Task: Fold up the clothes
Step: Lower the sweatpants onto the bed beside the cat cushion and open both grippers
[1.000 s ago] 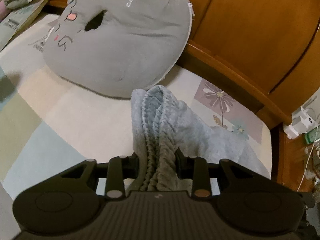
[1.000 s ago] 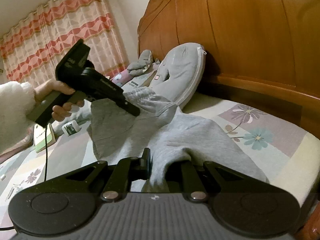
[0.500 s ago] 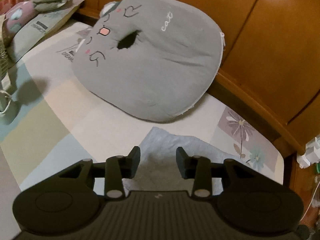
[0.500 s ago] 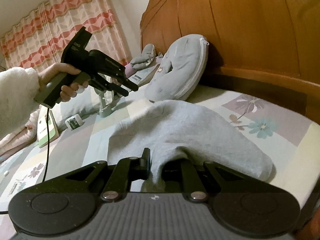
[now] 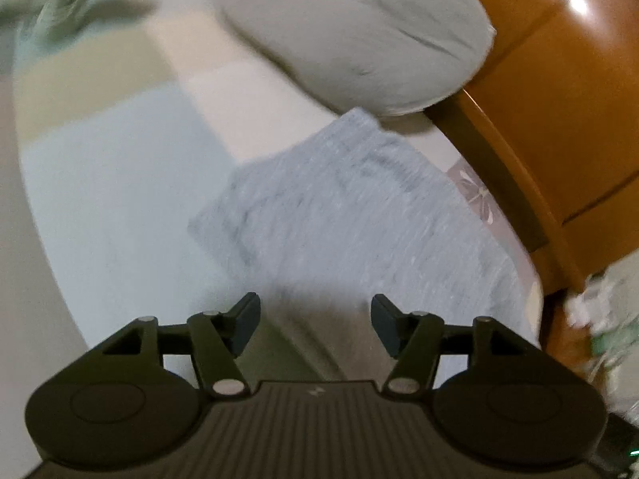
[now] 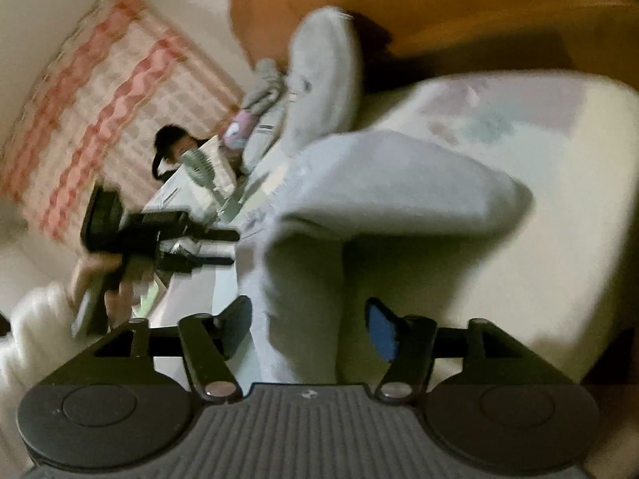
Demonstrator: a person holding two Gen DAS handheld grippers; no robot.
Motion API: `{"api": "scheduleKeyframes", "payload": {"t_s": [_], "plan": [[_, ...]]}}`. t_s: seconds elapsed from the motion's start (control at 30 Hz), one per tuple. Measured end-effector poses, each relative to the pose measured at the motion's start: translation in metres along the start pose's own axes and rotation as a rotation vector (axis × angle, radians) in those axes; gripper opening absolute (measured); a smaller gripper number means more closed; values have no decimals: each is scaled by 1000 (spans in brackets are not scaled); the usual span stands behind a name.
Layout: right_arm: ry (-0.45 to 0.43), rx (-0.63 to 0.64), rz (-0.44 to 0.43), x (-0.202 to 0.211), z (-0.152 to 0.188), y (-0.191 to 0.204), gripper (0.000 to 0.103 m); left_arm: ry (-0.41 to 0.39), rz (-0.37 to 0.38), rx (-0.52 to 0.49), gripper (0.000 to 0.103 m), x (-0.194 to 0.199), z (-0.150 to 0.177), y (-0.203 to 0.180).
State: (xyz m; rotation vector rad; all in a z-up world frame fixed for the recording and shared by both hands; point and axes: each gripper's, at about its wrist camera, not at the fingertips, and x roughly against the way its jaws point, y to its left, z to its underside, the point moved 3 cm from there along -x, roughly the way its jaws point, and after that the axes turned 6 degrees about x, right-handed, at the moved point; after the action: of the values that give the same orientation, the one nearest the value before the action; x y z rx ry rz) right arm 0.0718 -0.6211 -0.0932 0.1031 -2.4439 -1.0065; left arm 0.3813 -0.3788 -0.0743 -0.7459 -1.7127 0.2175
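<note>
My 2 hand-held grippers, left (image 5: pixel 315 323) and right (image 6: pixel 307 327), are opening, releasing the grey garment (image 5: pixel 359 215) folded on the bed (image 5: pixel 120 183).

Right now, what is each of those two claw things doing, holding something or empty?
Left gripper: opening, empty, above the folded light grey knit garment.
Right gripper: opening; a fold of the garment lies between its fingers, no longer pinched.

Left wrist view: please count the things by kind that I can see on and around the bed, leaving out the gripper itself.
Grey clothing: 1, the grey garment lying flat on the bedsheet
Grey pillows: 1, the cat pillow, beside the garment's far corner
Wooden headboards: 1, the headboard
Total: 3, plus blurred clutter at both edges that I cannot identify.
</note>
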Motion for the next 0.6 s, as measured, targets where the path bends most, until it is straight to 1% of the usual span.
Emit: {"api": "scheduleKeyframes", "payload": {"t_s": [0.07, 0.17, 0.23, 0.3, 0.37, 0.4, 0.5, 0.53, 0.6], "plan": [[8, -67, -19, 0, 0, -9, 77, 16, 58, 74, 67, -6, 6, 13], [11, -130, -51, -3, -3, -15, 80, 17, 113, 175, 70, -20, 6, 28], [9, -164, -74, -5, -5, -18, 87, -3, 145, 220, 70, -29, 2, 33], [7, -210, -98, -8, -7, -24, 90, -40, 186, 261, 74, -34, -5, 38], [1, -268, -120, -11, -12, -33, 90, -54, 223, 296, 79, -39, -9, 40], [-7, -297, -127, -13, -15, -38, 91, -54, 229, 295, 82, -40, -12, 39], [-41, -372, -127, -19, -25, -51, 92, -49, 201, 257, 82, -42, -16, 32], [-61, -391, -108, -20, -29, -56, 93, -47, 191, 245, 82, -43, -17, 29], [-98, -371, -49, -23, -39, -60, 93, -44, 173, 220, 82, -44, -19, 25]]}}
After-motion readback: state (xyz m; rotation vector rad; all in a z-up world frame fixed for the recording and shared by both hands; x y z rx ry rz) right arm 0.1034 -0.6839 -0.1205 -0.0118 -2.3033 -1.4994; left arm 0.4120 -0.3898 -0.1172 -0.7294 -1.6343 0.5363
